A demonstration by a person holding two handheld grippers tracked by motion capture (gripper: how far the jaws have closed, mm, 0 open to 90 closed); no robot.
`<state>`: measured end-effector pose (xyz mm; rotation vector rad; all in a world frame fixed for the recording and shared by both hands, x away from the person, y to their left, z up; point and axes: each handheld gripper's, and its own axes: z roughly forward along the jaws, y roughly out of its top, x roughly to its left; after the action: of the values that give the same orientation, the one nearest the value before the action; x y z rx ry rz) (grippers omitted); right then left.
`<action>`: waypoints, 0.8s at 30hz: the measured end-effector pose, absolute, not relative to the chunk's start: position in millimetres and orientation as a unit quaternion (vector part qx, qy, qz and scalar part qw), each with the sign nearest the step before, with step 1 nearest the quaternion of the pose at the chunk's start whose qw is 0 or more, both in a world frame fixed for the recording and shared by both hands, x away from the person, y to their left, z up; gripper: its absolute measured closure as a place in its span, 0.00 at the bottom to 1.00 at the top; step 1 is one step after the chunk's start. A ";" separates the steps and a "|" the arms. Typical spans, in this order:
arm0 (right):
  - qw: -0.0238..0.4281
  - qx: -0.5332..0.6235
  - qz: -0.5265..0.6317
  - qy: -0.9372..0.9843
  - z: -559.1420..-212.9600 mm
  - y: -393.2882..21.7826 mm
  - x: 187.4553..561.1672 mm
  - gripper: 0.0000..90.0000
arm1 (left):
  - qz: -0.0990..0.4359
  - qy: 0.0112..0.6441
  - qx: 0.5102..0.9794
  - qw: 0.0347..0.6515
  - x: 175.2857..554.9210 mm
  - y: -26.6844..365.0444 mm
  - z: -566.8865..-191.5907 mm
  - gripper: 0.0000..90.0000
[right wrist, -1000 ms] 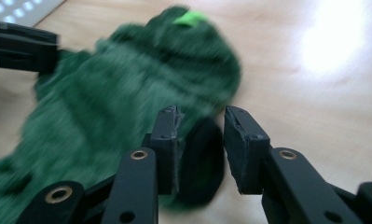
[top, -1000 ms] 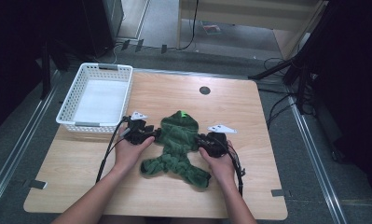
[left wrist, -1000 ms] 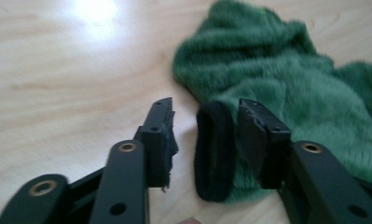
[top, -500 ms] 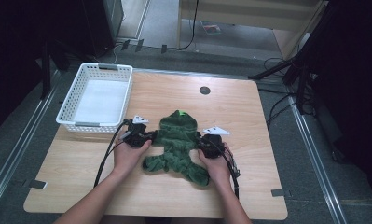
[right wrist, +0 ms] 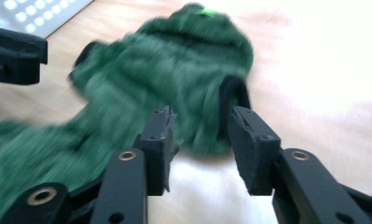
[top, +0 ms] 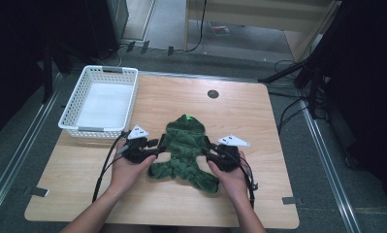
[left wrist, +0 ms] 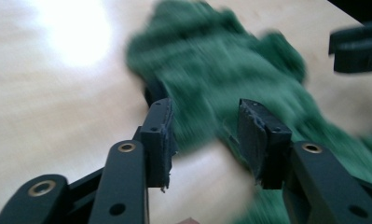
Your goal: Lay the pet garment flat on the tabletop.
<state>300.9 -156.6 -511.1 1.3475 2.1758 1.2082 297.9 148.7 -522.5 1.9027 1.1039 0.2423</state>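
Observation:
A fuzzy green hooded garment (top: 185, 145) lies flat on the wooden table (top: 244, 116), hood pointing away from the person. My left gripper (top: 155, 144) is at its left sleeve and my right gripper (top: 208, 148) is at its right sleeve. In the left gripper view the jaws of the left gripper (left wrist: 204, 114) have just been opening; they stand apart, with the edge of the green garment (left wrist: 221, 70) just beyond them and unpinched. In the right gripper view the right gripper (right wrist: 197, 119) has also just been opening, and the dark-cuffed sleeve end (right wrist: 232, 95) lies free ahead of its jaws.
A white plastic basket (top: 98, 130) stands at the table's far left, just beyond my left hand. A round black grommet (top: 213, 93) sits near the far edge. Cables trail from both grippers toward the person. Dark stands and cables crowd the floor to the right.
Both grippers were closed at the garment's sleeves half a second ago. Their jaws now stand apart, and both hands have drawn slightly outward from the garment.

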 end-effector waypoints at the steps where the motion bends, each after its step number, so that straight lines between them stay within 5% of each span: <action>1: 0.150 0.467 0.421 0.763 -510.9 -158.7 295.3 0.63 | 0.096 0.440 0.772 0.449 290.0 151.3 -524.5 0.59; 7: 0.103 0.454 0.420 0.779 -521.8 -171.7 237.7 0.57 | 0.042 0.439 0.767 0.467 246.6 167.5 -537.0 0.56; 13: 0.099 0.451 0.391 0.796 -539.6 -161.7 216.6 0.55 | 0.064 0.435 0.781 0.443 240.9 155.8 -545.6 0.56; 14: 0.118 0.447 0.379 0.801 -542.2 -157.8 215.6 0.58 | 0.071 0.433 0.786 0.435 240.1 152.6 -548.9 0.60; 15: 0.147 0.439 0.365 0.808 -542.7 -153.5 216.6 0.69 | 0.088 0.425 0.798 0.418 237.2 147.8 -551.3 0.75; 16: 0.147 0.439 0.365 0.808 -542.7 -153.5 216.6 0.69 | 0.088 0.425 0.798 0.418 237.2 147.8 -551.3 0.83; 18: 0.163 0.436 0.356 0.810 -543.0 -152.4 219.2 0.83 | 0.091 0.418 0.802 0.416 235.4 146.1 -549.7 0.90; 19: 0.176 0.432 0.352 0.812 -543.0 -152.9 222.6 0.90 | 0.094 0.416 0.803 0.416 235.1 146.9 -549.0 0.91; 24: 0.218 0.452 0.367 0.783 -533.4 -163.1 229.9 0.94 | 0.056 0.406 0.793 0.450 234.9 156.5 -541.9 0.91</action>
<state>229.9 -163.1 -533.4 1.2525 2.1687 1.0153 234.9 156.5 -541.9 1.9618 1.0050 0.1395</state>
